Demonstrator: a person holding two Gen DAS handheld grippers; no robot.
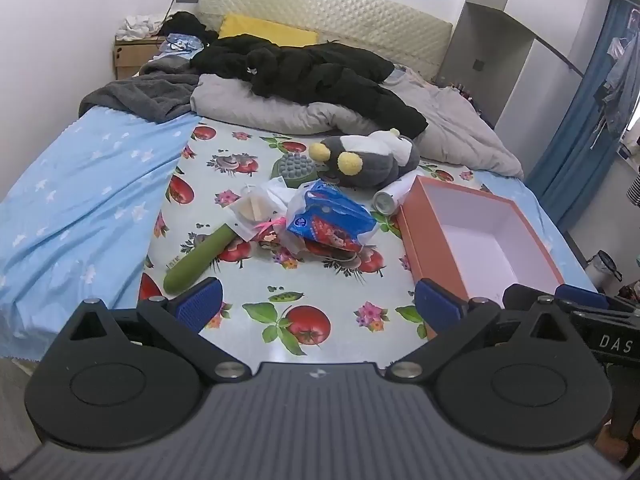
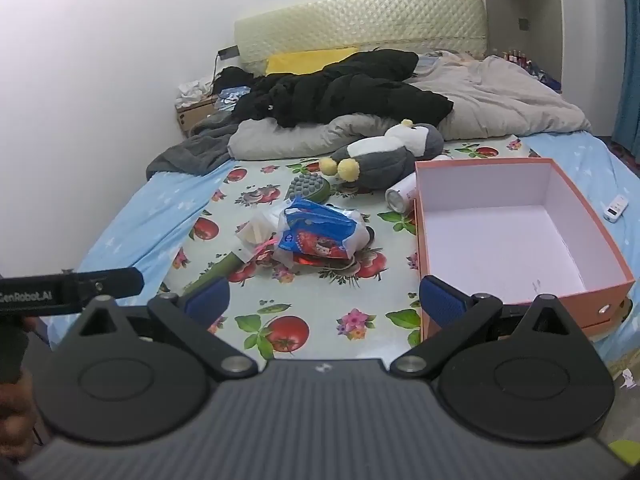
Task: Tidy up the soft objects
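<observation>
A grey and white plush penguin (image 1: 368, 158) (image 2: 384, 152) with yellow feet lies on the bed's tomato-print cloth (image 1: 256, 280). In front of it lie a blue tissue pack (image 1: 330, 220) (image 2: 320, 228) in clear plastic, a green massage brush (image 1: 200, 258) (image 2: 308, 186), and a white can (image 1: 394, 196) (image 2: 400, 196). An empty orange box (image 1: 476, 240) (image 2: 516, 236) with white inside stands open at the right. My left gripper (image 1: 318, 306) is open and empty near the bed's front edge. My right gripper (image 2: 324, 300) is open and empty beside the box's near left corner.
A grey duvet (image 1: 460, 128), black jacket (image 1: 320, 72), dark grey blanket (image 1: 144, 92) and yellow pillow (image 1: 264, 32) fill the head of the bed. A cardboard box (image 1: 132, 56) stands at the far left. A white remote (image 2: 616, 208) lies right of the box.
</observation>
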